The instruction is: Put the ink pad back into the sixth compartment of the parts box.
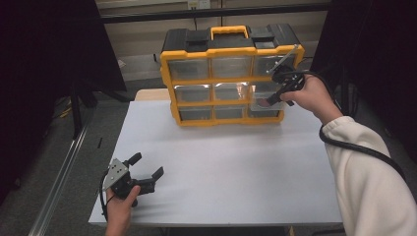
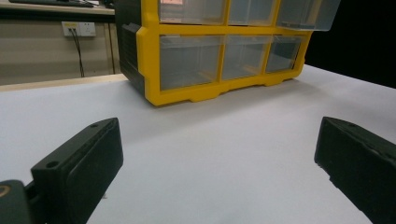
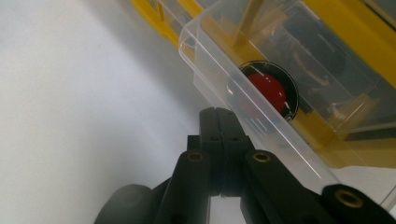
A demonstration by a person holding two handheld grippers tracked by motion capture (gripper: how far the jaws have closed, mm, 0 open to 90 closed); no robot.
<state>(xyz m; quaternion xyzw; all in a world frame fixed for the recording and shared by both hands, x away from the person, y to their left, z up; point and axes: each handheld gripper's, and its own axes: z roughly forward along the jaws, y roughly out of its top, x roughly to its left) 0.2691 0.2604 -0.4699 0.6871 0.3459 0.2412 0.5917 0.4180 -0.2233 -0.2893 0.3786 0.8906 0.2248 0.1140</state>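
A yellow and black organizer (image 1: 215, 80) with several clear drawers stands upright at the back of the white table (image 1: 236, 167). Its middle-right clear drawer (image 1: 259, 93) is pulled partway out. My right gripper (image 1: 270, 101) is at that drawer's front, jaws pressed together on its lower front lip. Up close, the drawer (image 3: 219, 60) holds a round red and black object (image 3: 266, 88) just beyond my right gripper (image 3: 223, 114). My left gripper (image 1: 146, 164) rests near the table's front left, open and holding nothing. Ahead of the left gripper (image 2: 219, 158) stands the organizer (image 2: 187, 93).
The organizer's yellow carry handle (image 1: 229, 32) is on top. A wall socket with cables (image 2: 78, 29) sits behind the table. Dark screens flank both sides, and a metal rail (image 1: 59, 182) runs along the floor at the left.
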